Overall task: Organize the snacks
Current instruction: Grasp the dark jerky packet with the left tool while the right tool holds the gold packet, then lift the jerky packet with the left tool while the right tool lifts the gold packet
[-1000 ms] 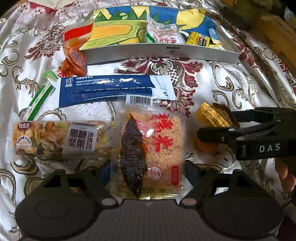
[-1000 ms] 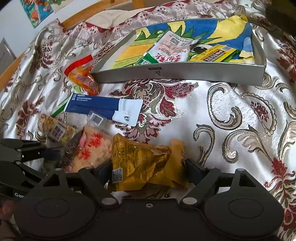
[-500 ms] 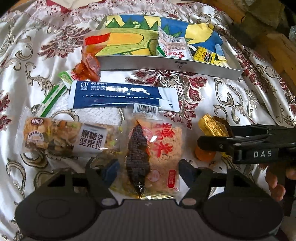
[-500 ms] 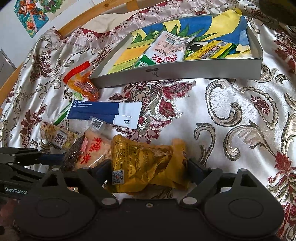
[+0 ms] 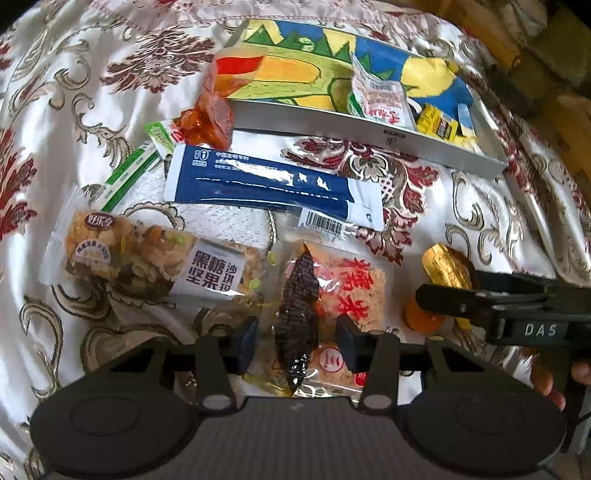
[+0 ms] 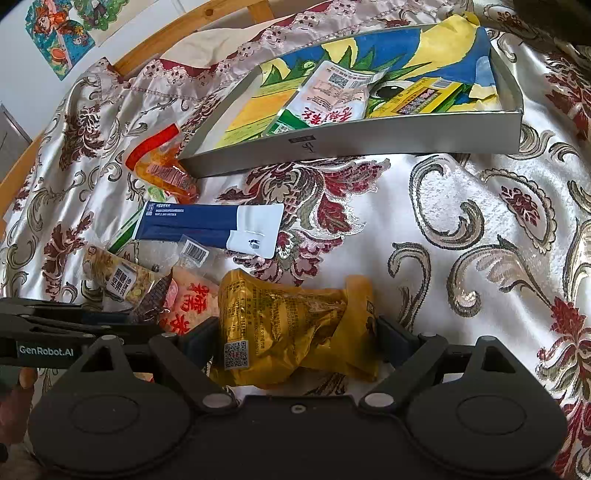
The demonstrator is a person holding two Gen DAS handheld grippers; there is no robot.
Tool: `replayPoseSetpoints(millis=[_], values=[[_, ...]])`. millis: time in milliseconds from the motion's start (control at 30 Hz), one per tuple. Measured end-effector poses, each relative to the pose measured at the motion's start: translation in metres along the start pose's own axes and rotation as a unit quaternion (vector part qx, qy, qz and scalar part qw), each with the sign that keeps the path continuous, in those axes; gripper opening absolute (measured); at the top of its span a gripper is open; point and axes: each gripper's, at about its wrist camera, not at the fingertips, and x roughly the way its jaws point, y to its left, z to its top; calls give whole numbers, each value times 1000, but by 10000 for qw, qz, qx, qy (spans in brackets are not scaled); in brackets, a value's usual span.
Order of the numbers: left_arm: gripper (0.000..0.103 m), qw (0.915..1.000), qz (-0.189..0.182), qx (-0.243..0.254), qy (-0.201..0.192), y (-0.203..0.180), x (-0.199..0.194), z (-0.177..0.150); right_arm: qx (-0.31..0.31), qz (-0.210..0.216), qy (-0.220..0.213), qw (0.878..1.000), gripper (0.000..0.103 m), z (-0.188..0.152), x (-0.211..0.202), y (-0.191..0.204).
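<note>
In the left wrist view a clear rice-cracker pack (image 5: 354, 291) with red characters lies on the patterned cloth, and a dark strip snack (image 5: 297, 314) rests on it. My left gripper (image 5: 295, 343) straddles both. Its jaws are closing, and the pads stand a little off the dark strip. In the right wrist view a crumpled gold snack pack (image 6: 288, 332) lies between the wide jaws of my right gripper (image 6: 295, 343), whose pads sit at the pack's two ends. The grey tray (image 6: 369, 136) lies beyond, holding a pink-white pack (image 6: 332, 96) and a yellow pack (image 6: 417, 98).
On the cloth lie a long blue-white pack (image 5: 266, 184), a nut bar (image 5: 147, 258), an orange-red pouch (image 5: 210, 114) against the tray's corner, and a green-white stick (image 5: 129, 173). A wooden frame (image 6: 192, 33) runs along the far edge. A person's hand (image 5: 546, 380) grips the right tool.
The left gripper's jaws have narrowed around the dark strip and the rice-cracker pack, and its view has shifted and rolled slightly. The right gripper and the gold pack have stayed put.
</note>
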Motion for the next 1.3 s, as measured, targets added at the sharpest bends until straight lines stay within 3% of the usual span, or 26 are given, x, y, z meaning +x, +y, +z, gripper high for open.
replayPoseSetpoints(millis=[67, 267, 567, 900, 1300], values=[[48, 10000, -23, -78, -53, 2, -2, 0, -19, -22, 1, 10000, 89, 0, 0, 0], [46, 9994, 231, -7, -256, -5, -10, 0, -197, -122, -80, 9997, 73, -2, -1, 3], [46, 9976, 344, 318, -519, -17, -18, -1, -817, -392, -363, 9952, 72, -6, -6, 18], [46, 9935, -22, 105, -1130, -17, -33, 2, -1437, -627, -1270, 9794, 72, -5, -26, 34], [47, 9935, -664, 27, -922, -34, -31, 6, -1079, -906, -1690, 9755, 72, 15, -46, 20]])
